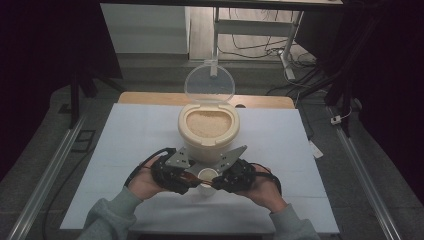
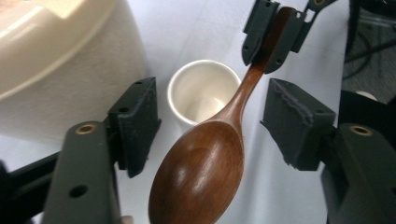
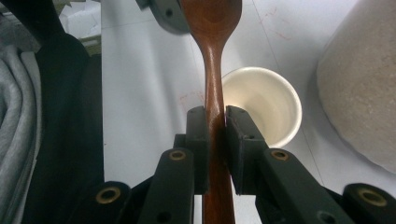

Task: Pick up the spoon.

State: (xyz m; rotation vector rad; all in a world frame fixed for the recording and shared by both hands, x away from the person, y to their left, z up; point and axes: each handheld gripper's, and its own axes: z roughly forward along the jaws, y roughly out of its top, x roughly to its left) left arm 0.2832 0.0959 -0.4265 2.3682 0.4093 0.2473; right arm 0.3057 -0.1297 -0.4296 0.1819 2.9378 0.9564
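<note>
A brown wooden spoon (image 2: pixel 205 168) hangs level just above a small white cup (image 2: pixel 196 93), which looks bare inside. My right gripper (image 3: pixel 215 123) is shut on the spoon's handle (image 3: pixel 212 70), with both pads pressed against the wood. My left gripper (image 2: pixel 215 123) faces it, and its jaws stand on either side of the spoon's bowl with a gap at each pad. In the high view both grippers meet over the cup (image 1: pixel 206 175) near the table's front, the left gripper (image 1: pixel 175 175) and the right gripper (image 1: pixel 227 177) tip to tip.
A cream container of rice (image 1: pixel 208 125) stands right behind the cup, its clear round lid (image 1: pixel 209 82) flipped up. Its wall (image 2: pixel 60 84) lies close to my left jaw. The white table cover (image 1: pixel 125 150) spreads to both sides.
</note>
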